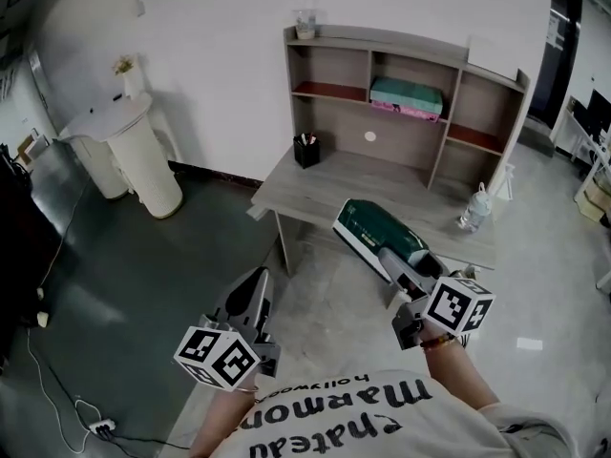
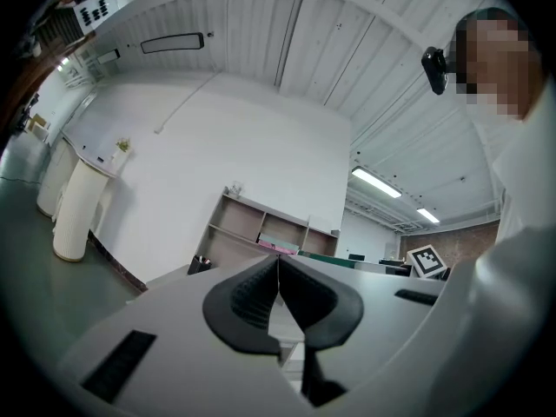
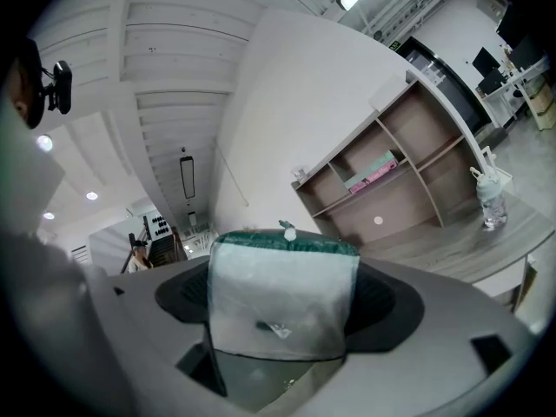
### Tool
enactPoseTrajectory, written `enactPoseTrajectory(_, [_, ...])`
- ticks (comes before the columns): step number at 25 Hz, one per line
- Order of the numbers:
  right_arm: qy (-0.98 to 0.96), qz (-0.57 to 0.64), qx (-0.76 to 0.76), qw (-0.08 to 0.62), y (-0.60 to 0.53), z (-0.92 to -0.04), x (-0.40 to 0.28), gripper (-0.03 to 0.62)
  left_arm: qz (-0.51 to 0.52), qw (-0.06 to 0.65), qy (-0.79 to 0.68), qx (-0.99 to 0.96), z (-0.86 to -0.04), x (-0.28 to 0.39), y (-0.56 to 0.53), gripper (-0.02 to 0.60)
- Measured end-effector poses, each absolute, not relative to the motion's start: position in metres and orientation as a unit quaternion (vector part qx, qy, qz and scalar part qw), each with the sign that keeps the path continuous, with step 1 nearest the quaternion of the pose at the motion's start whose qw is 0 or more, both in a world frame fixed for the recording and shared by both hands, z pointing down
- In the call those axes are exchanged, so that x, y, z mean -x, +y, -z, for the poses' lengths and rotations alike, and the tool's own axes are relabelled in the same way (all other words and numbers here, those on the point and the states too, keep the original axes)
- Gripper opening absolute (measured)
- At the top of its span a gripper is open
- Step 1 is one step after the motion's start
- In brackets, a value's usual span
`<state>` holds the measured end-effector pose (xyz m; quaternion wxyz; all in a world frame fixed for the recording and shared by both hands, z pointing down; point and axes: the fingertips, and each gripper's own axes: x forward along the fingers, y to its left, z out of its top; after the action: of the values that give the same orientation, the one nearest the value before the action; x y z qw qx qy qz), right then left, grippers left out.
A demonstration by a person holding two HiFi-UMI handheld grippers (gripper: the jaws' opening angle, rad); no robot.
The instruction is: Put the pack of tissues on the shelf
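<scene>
A green and white pack of tissues point(image 1: 374, 233) is clamped in my right gripper point(image 1: 406, 260), held out in the air before the desk; in the right gripper view the pack point(image 3: 282, 295) fills the space between the jaws. The wooden shelf unit point(image 1: 406, 103) stands on the desk point(image 1: 315, 184) against the white wall, seen also as the shelf point(image 3: 391, 176) and the shelf point(image 2: 261, 228). My left gripper point(image 1: 250, 299) hangs lower left over the floor, its pads point(image 2: 261, 298) pressed together with nothing between them.
A teal and pink pack point(image 1: 407, 97) lies in the shelf's upper middle compartment. A black pen cup point(image 1: 306, 150) and a water bottle point(image 1: 474, 208) stand on the desk. A white round pedestal table point(image 1: 129, 151) stands at the left wall. Cables point(image 1: 67, 389) run on the floor.
</scene>
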<state>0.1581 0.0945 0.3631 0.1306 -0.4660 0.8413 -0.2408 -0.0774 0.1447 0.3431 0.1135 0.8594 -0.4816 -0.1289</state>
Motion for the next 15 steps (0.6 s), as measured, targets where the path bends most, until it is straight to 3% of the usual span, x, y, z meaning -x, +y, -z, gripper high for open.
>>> enactPoseTrajectory(15, [0.878, 0.226, 0.396, 0.145, 0.010, -0.329, -0.148, 0.429, 0.127, 0.110, -0.493, -0.854, -0.333, 0.061, 0.054, 0.018])
